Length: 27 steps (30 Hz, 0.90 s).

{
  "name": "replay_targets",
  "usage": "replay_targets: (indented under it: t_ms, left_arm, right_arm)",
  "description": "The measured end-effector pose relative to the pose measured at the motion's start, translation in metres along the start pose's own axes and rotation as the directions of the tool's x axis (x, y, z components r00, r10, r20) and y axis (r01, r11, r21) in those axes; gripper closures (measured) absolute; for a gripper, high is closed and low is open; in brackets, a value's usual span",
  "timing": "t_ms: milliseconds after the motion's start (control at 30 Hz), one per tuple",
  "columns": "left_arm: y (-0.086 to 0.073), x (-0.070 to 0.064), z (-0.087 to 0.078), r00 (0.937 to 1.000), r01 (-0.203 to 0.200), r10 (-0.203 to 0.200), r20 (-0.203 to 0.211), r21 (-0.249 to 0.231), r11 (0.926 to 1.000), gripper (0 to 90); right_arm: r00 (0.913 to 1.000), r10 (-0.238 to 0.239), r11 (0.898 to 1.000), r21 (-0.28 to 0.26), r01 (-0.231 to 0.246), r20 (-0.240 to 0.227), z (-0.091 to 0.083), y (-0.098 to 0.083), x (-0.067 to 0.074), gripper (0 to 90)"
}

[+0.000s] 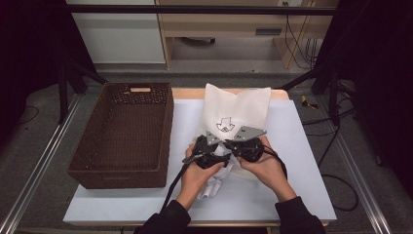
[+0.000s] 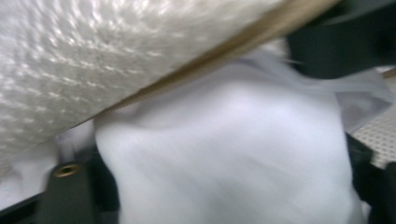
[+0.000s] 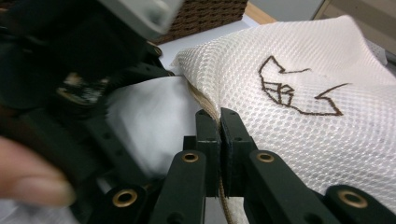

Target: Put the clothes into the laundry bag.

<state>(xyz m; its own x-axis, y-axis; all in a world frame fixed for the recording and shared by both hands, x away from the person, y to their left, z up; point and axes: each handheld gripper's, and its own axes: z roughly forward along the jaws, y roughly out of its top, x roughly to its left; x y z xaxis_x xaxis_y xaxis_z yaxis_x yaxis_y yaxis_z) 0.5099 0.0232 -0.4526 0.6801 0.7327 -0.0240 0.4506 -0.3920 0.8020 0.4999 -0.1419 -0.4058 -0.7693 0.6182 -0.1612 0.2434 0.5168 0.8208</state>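
A white mesh bag with a brown line logo lies on the white board, its tan-edged mouth toward the person. My right gripper is shut on that rim; in the right gripper view the jaws pinch the mesh bag at its edge. My left gripper sits close beside it at the mouth. In the left gripper view a bunched white cloth lies between its widely spread jaws under the mesh bag's rim. The rest of the white cloth trails toward the person.
A deep brown wicker basket stands at the left of the white board. Metal frame rails run along both sides of the table. Cables trail from the grippers toward the person and across the floor at the right.
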Motion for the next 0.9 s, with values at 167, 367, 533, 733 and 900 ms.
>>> replay_targets:
  t_ms: [167, 367, 533, 733, 900]
  left_arm:
    - [0.002, -0.001, -0.009, 0.9992, 0.021, -0.019, 0.034, -0.046, 0.9987, 10.0]
    - [0.004, -0.002, -0.016, 0.998, 0.011, -0.006, 0.063, -0.075, 0.9972, 8.5]
    - [0.004, -0.004, -0.022, 0.9968, -0.001, 0.008, 0.08, -0.09, 0.9959, 7.2]
    - [0.003, -0.006, -0.021, 0.9928, 0.006, 0.006, 0.119, -0.101, 0.9949, 14.4]
    - [0.002, -0.004, -0.02, 0.9928, 0.013, 0.0, 0.12, -0.108, 0.9941, 20.3]
  right_arm:
    - [0.9997, 0.016, 1.0, -0.023, -0.015, 0.016, 0.002, -0.002, -0.004, 87.8]
    - [0.9997, 0.017, 1.0, -0.016, -0.017, 0.017, 0.001, -0.003, -0.007, 87.7]
    - [0.9994, 0.032, 0.999, -0.025, -0.031, 0.016, -0.001, -0.004, -0.009, 87.5]
    - [0.9989, 0.045, 0.998, -0.037, -0.044, 0.012, -0.003, -0.003, -0.011, 87.5]
    - [0.999, 0.044, 0.998, -0.037, -0.044, 0.009, -0.003, -0.004, -0.011, 87.4]
